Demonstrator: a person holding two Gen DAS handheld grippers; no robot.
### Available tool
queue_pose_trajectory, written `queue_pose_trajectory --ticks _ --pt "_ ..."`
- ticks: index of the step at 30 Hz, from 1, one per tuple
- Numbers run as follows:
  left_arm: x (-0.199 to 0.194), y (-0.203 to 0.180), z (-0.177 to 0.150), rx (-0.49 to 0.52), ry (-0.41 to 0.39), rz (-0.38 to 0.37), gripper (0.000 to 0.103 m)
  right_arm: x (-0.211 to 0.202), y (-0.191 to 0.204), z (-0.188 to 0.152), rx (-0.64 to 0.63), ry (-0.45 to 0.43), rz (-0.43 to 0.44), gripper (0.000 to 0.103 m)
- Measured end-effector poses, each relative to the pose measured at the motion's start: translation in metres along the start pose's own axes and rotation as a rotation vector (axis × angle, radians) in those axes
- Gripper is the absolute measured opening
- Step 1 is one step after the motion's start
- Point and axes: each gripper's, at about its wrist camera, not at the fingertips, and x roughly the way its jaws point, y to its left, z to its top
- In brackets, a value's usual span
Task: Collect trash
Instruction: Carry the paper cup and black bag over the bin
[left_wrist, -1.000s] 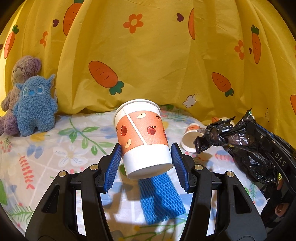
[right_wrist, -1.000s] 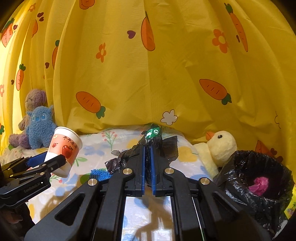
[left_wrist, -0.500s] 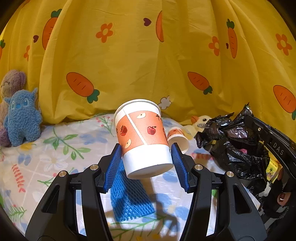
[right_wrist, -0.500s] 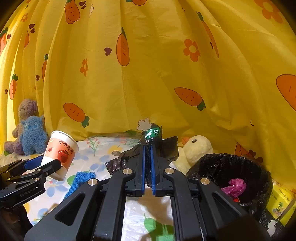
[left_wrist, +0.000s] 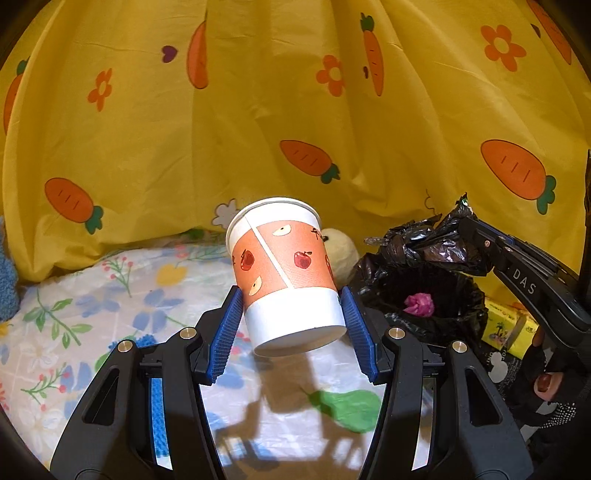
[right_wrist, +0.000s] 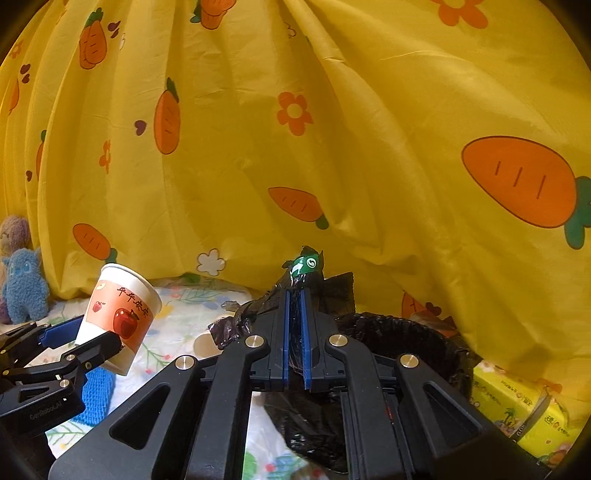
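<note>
The left claw (left_wrist: 291, 314) grips the paper cup (left_wrist: 284, 269) by its base, just left of the bin (left_wrist: 424, 295); the right claw (right_wrist: 294, 325) pinches the bin's black bag (right_wrist: 306, 280).

Landmark: black-lined bin (left_wrist: 424, 295), mouth open, pink wad (left_wrist: 417, 303) inside.
Above bin mouth: free air, yellow curtain (left_wrist: 295, 129) close behind.
Right of bin: right gripper (right_wrist: 294, 325) pinching bag edge (right_wrist: 306, 284); yellow box (right_wrist: 517, 406) beside.
Left of bin: paper cup (left_wrist: 284, 273) in left gripper (left_wrist: 291, 321), yellow plush (left_wrist: 341, 247) behind it.
Further left: bare floral sheet (left_wrist: 110, 295).
</note>
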Motion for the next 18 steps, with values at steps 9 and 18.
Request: queue_pose_trajectory --ticks 9,18 --pt "0.032 -0.040 0.007 0.033 0.019 -0.097 0.054 0.014 -0.047 -0.007 0.047 0.031 -0.090 0.006" --pt "0.067 -0.064 0.014 0.037 0.045 -0.179 0.054 0.026 -0.066 -0.007 0.063 0.043 -0.129 0.006"
